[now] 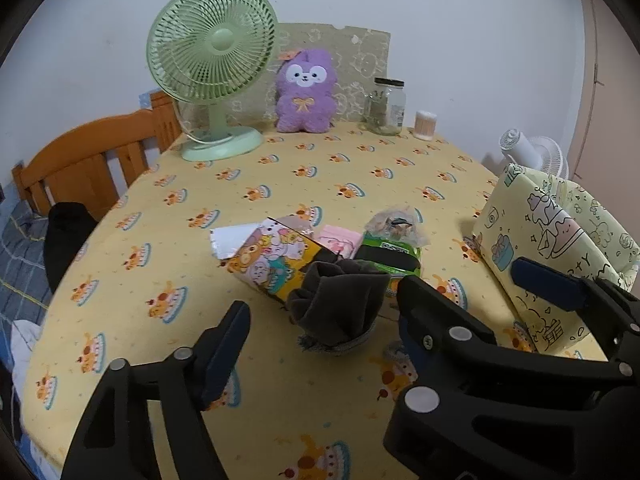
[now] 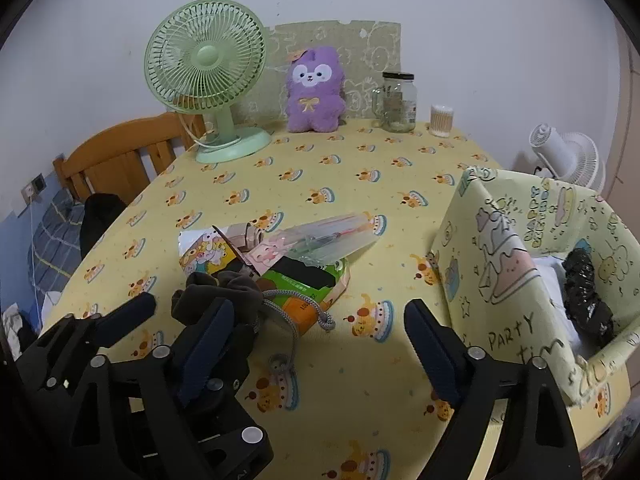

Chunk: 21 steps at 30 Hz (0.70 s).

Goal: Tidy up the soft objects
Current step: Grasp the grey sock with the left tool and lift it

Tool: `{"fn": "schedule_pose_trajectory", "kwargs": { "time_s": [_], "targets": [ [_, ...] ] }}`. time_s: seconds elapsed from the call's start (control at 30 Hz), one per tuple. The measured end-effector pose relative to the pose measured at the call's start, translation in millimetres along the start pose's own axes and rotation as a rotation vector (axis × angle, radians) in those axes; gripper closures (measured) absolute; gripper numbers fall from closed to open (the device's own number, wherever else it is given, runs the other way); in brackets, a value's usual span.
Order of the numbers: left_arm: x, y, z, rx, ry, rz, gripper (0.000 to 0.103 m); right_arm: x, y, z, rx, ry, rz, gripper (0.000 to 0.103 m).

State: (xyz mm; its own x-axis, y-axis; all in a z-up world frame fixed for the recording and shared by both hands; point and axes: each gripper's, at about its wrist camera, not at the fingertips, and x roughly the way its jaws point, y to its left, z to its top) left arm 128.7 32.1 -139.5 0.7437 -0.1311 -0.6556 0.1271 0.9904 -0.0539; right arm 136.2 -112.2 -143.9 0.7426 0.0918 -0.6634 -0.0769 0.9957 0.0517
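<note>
Both hand-held grippers [image 1: 324, 332] [image 2: 320, 332] tilted downward

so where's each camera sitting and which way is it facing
Left wrist: rides the left hand-held gripper, looking forward and down across the yellow table at the dark grey pouch; its open fingers show, the right one's fingers alongside.
Right wrist: rides the right hand-held gripper, aimed likewise, nearer the patterned box; the left gripper shows at lower left.
Shared: pouch, green fan, purple plush.
</note>
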Motion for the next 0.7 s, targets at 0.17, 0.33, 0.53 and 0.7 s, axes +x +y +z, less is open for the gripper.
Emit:
{"fn": "schedule_pose_trajectory", "kwargs": {
  "time_s": [0.17,0.33,0.53,0.7],
  "targets": [
    [8.2,0.7,1.6,-0.02,0.017,-0.023,0.042,9.0,0.0,3.1,-0.007,0.019,0.01,0.021],
    [5.6,-5.2,-0.1,-0.001,0.003,-0.056,0.063,12.8,-2.9,3.2,0.01,0.029,0.018,0.021],
    [-2.4,-7.1,0.3,-0.007,-0.007,-0.058,0.069,5.4,-3.2,3.6,0.019,0.015,0.038,0.021],
    [-11.3,-5.6,-0.6,-0.005,-0.019,-0.045,0.07,-1.2,0.5,3.3,0.014,0.007,0.052,0.021]
  ]
}}
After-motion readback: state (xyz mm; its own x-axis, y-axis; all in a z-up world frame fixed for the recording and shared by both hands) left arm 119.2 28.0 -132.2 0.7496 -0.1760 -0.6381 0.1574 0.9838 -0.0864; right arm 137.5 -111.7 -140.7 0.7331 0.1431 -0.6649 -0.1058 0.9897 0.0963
